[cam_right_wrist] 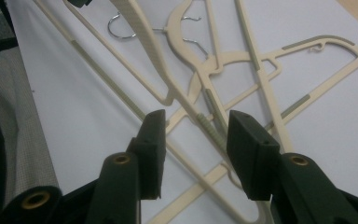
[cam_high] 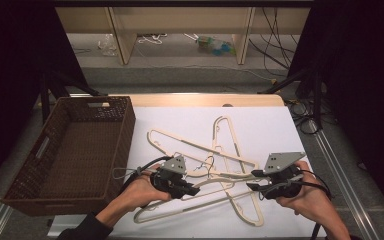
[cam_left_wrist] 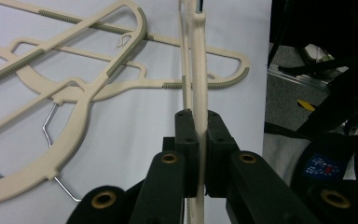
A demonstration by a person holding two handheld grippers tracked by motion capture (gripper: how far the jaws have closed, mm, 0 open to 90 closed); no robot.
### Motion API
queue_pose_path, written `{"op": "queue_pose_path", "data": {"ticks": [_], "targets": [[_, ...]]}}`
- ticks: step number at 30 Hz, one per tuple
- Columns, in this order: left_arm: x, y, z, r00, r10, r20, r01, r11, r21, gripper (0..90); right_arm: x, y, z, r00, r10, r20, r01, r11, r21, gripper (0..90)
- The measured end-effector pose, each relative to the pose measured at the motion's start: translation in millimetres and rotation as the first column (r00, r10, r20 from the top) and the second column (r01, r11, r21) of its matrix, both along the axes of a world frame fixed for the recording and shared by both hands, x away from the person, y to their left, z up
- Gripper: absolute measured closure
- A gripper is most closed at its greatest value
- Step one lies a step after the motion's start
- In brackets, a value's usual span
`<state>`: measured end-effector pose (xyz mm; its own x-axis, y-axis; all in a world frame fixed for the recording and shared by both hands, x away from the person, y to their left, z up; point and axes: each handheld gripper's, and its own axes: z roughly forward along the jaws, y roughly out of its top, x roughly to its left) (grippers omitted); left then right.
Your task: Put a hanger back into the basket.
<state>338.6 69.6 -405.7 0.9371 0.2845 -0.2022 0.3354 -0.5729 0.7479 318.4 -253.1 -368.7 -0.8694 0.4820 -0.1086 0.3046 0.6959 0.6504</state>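
Observation:
Three cream plastic hangers (cam_high: 190,144) with wire hooks lie crossed in a tangle on the white sheet (cam_high: 265,125). My left gripper (cam_high: 195,191) is at the tangle's left. In the left gripper view it (cam_left_wrist: 198,126) is shut on a thin bar of one hanger (cam_left_wrist: 198,46), which runs straight away from the jaws. My right gripper (cam_high: 250,186) is at the tangle's right, pointing left. In the right gripper view it (cam_right_wrist: 196,126) stands open, its pads apart above crossing hanger bars (cam_right_wrist: 209,126) and not touching them.
A brown wicker basket (cam_high: 127,135) stands at the left of the sheet with nothing in it. The wooden table edge (cam_high: 205,100) lies behind the sheet. Black stands and cables (cam_high: 305,115) flank the table's far corners.

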Motion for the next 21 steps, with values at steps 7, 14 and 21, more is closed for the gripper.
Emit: {"op": "queue_pose_path", "data": {"ticks": [7, 14, 21], "targets": [[-1.4, 6.8, 11.4, 0.9983, 0.057, 0.008, -0.057, 0.9984, 0.004, 86.3, -3.2, -11.4, 3.7, 0.9961, -0.088, 0.007, 0.087, 0.9927, 0.084, 49.4], [-4.1, 13.9, 39.6, 0.9957, 0.083, 0.041, -0.084, 0.9963, 0.021, 86.3, -13.0, -17.1, 2.3, 0.9922, -0.124, 0.009, 0.122, 0.9850, 0.122, 47.5], [-7.8, 33.8, 77.0, 0.9864, 0.137, 0.090, -0.139, 0.9902, 0.014, 86.2, -23.4, -29.9, 10.0, 0.9907, -0.133, 0.029, 0.124, 0.9703, 0.208, 46.0]]}}
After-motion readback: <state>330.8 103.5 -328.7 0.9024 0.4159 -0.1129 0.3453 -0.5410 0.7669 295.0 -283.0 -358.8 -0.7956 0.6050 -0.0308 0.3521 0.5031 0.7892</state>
